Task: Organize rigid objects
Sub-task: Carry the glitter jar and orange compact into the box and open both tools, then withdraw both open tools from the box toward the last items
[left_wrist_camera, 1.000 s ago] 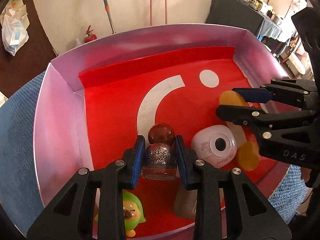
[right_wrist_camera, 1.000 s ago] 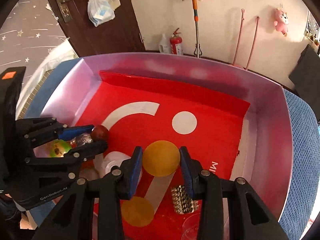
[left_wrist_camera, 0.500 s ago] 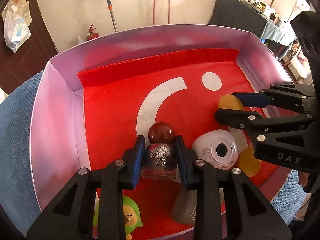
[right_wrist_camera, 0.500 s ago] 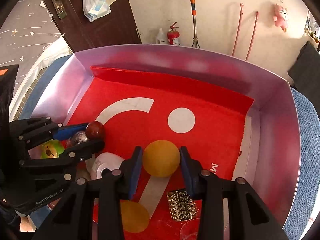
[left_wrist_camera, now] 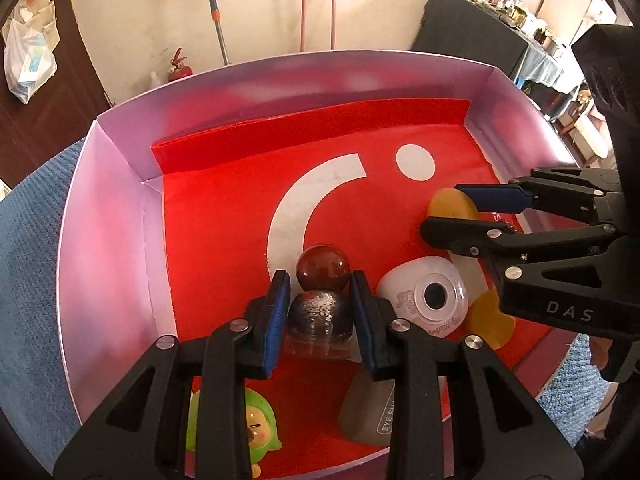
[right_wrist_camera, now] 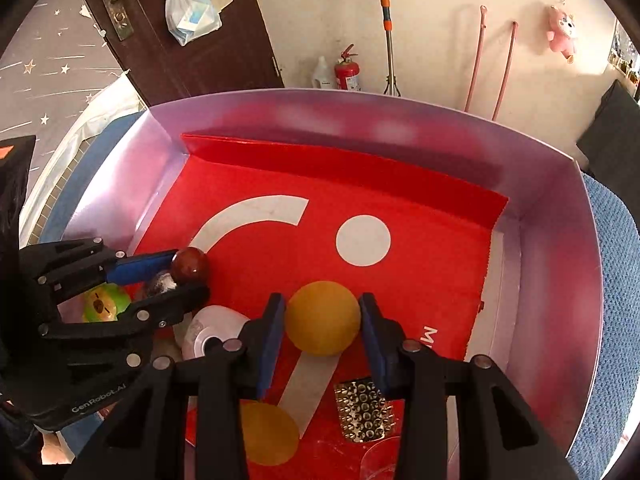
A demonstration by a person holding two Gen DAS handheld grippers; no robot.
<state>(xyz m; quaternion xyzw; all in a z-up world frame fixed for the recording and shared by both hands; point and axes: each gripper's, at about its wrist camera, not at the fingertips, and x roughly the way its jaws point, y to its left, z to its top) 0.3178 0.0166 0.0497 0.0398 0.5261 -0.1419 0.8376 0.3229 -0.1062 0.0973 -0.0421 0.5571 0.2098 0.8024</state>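
The left hand-held gripper (left_wrist_camera: pixel 320 312) is pointing steeply down into the near left part of the pink-walled box (left_wrist_camera: pixel 104 240), its blue pads clamping a glitter-filled globe (left_wrist_camera: pixel 320 314) on a clear base. A dark red marble ball (left_wrist_camera: pixel 323 268) is sitting on the box's red floor just beyond that globe, touching it or nearly so. A green toy figure (left_wrist_camera: pixel 256 428) is lying under the left hand-held gripper's frame, closer to the box's near wall, and a grey case printed "EYE" (left_wrist_camera: pixel 368 416) is lying to its right.

The right hand-held gripper (right_wrist_camera: pixel 323 324) is also tilting steeply down, over the near middle of the box. A yellow ball (right_wrist_camera: pixel 322 318) is sitting between its pads; the left pad is touching the ball while a slim gap is showing at the right pad, so the jaws are standing slightly apart rather than gripping. A second yellow disc-like piece (right_wrist_camera: pixel 268 434) is lying nearer the box's near wall, partly under the frame, and a studded metal piece (right_wrist_camera: pixel 364 408) is lying to its right. A white round camera-like gadget (right_wrist_camera: pixel 216 328) is resting between the two hand-held grippers.

The box is sitting on blue textured cloth (right_wrist_camera: pixel 616 264).
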